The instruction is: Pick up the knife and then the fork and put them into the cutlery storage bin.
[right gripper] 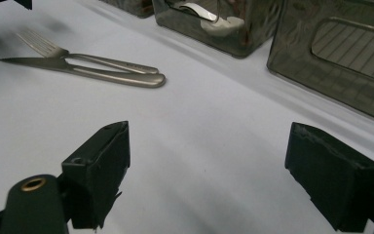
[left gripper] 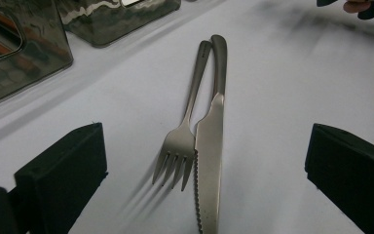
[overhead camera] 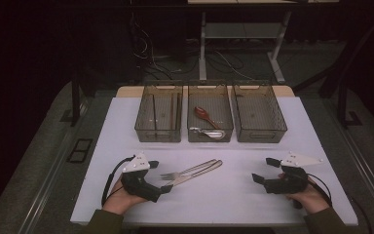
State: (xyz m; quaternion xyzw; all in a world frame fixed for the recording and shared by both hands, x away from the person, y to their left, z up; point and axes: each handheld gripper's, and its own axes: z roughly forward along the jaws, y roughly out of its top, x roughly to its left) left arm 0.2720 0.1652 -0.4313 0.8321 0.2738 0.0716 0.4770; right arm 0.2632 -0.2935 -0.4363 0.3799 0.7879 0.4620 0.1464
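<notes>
My left claw (overhead camera: 157,176) gapes wide on the counter (overhead camera: 233,195), the fork (left gripper: 181,141) and knife (left gripper: 209,146) lying touching side by side between its jaws. My right claw (overhead camera: 265,170) rests released too, well apart from them.

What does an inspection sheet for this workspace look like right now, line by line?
Surface: white table, bare around the cutlery.
Job's things: fork and knife lie side by side, touching, tips toward the left gripper.
Clutter: three clear bins; middle one holds a brown spoon and a metal utensil.
Grippers: left gripper open, jaws either side of the cutlery; right gripper open, empty.
Cables: one trails from each gripper; more on the floor.
Surroundings: dark; table legs behind.
</notes>
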